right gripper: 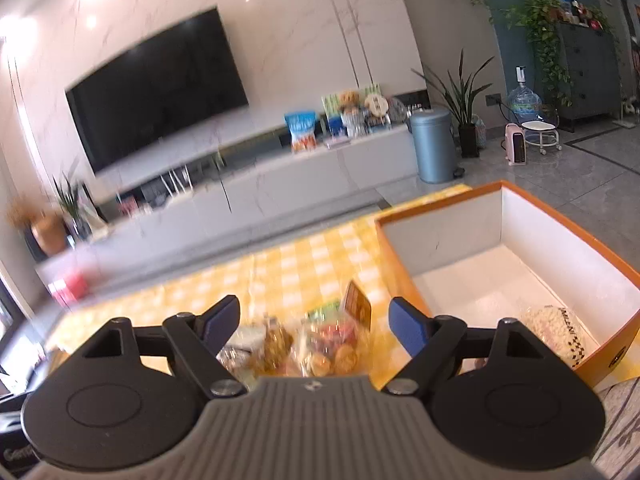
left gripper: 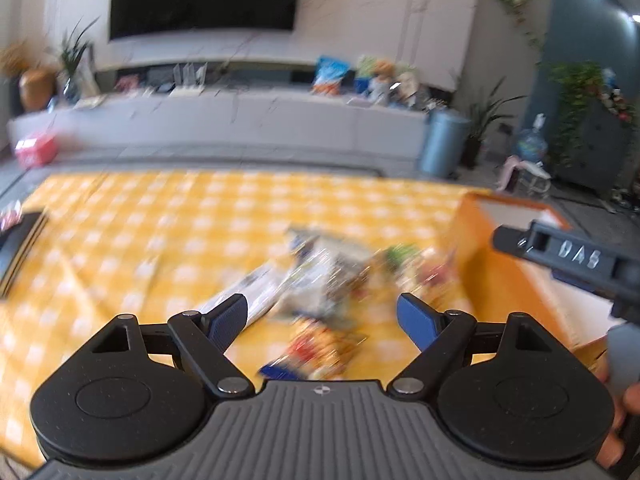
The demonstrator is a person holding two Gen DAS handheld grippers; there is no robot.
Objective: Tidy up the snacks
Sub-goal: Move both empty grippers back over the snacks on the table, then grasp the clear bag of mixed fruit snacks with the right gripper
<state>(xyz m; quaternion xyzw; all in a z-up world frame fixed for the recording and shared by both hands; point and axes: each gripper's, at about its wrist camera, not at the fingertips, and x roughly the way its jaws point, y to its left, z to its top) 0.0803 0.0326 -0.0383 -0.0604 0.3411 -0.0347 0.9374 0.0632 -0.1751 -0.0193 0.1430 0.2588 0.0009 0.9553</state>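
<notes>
Where readable, "DAS" on right gripper (left gripper: pixel 576 260)

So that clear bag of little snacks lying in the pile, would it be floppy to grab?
Probably floppy: the clear bag looks like thin, crinkled film. Its loose round pieces would likely shift. The glossy film may be slippery.

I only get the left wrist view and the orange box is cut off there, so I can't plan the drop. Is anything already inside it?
Observer: Yes. One clear packet of pale puffed snacks lies on the white floor of the orange-rimmed cardboard box, near its front wall.
Operator: Is the rest of the box free?
Observer: The white floor behind that packet is bare.
Operator: Is the right tool carrying anything?
Observer: No. The right tool is open, with the pile of mixed snack packets on the yellow checked tablecloth beyond it.
</notes>
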